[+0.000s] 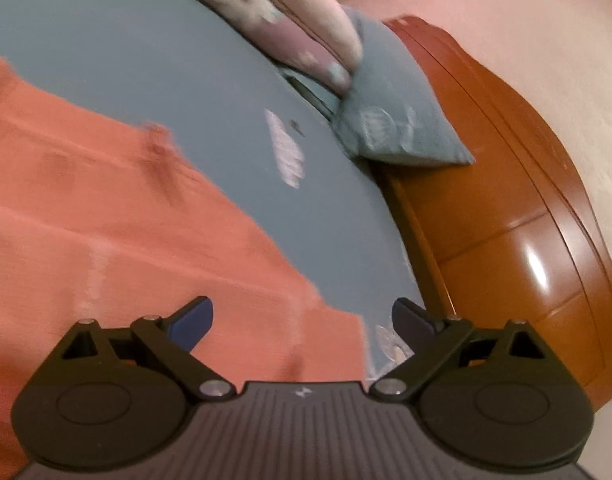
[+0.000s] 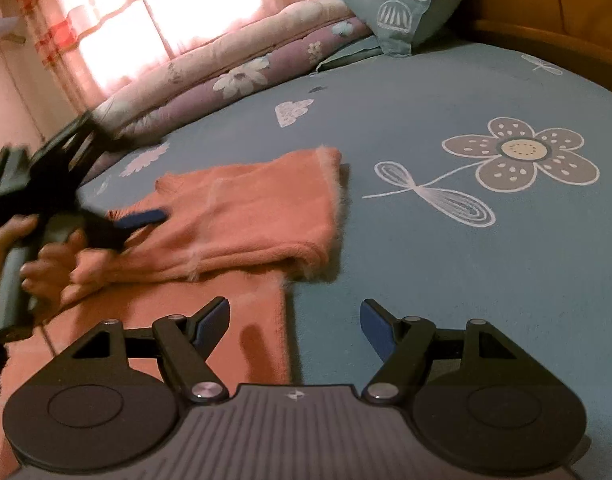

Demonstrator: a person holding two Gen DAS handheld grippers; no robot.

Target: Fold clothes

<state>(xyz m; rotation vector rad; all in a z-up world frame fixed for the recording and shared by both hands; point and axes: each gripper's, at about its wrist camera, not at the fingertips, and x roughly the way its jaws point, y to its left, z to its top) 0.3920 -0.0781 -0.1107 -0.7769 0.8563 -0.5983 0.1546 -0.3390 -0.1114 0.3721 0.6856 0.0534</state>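
Orange clothes (image 2: 242,216) lie partly folded on the blue bed (image 2: 466,280); left gripper (image 1: 302,320) and right gripper (image 2: 294,320) are wide open, holding nothing

Curtained window (image 2: 162,12) (bright), wooden headboard (image 1: 506,184)

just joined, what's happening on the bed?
A person with a handheld gripper in each hand is folding an orange garment on a blue floral bedsheet. One part of it already lies folded over the rest. The left gripper is over the garment's left side, blurred, jaws open in its own camera. The right gripper hangs over the near edge, jaws open and empty. Pillow and rolled quilt sit at the far end.
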